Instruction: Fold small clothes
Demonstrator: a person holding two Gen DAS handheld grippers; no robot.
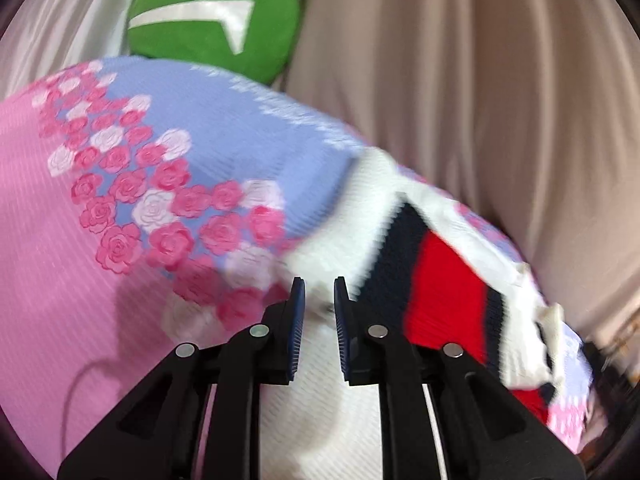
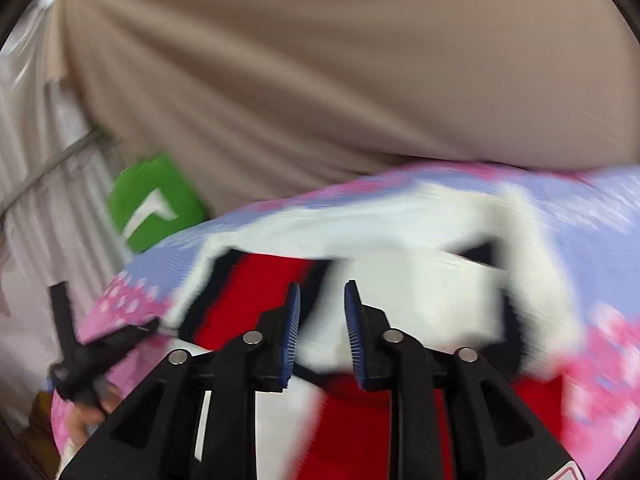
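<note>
While both views smear with motion blur, the garment (image 1: 432, 280) reads clearly enough: a small knitted piece, white ribbed body with a bright red band edged in dark navy stripes. It lies on the floral bedspread (image 1: 100, 208), toward that cover's far edge by the curtain, the white part bunched and folded over the striped part. In the right wrist view the same garment (image 2: 400, 240) spreads wide, a white flap across the top, red knit running down under the fingers.

The left gripper (image 1: 319, 316) sits low over the white knit, its blue ridged pads parted with a narrow gap; white fabric shows in that gap, but whether the pads actually pinch it I cannot tell. The right gripper (image 2: 322, 320) hovers over the seam where red meets white, its fingers apart too, and again contact with the cloth is not clear. The left gripper also appears as a dark blurred shape (image 2: 84, 364) at the bedspread's left edge in the right wrist view.

The bedspread is finely ribbed, pink on one side, lavender blue on the other, with pink and white roses printed where they meet. A round green cushion (image 1: 212, 16) with a glossy white mark rests beyond its far edge. Beige curtain (image 1: 480, 80) hangs behind in soft vertical folds.
</note>
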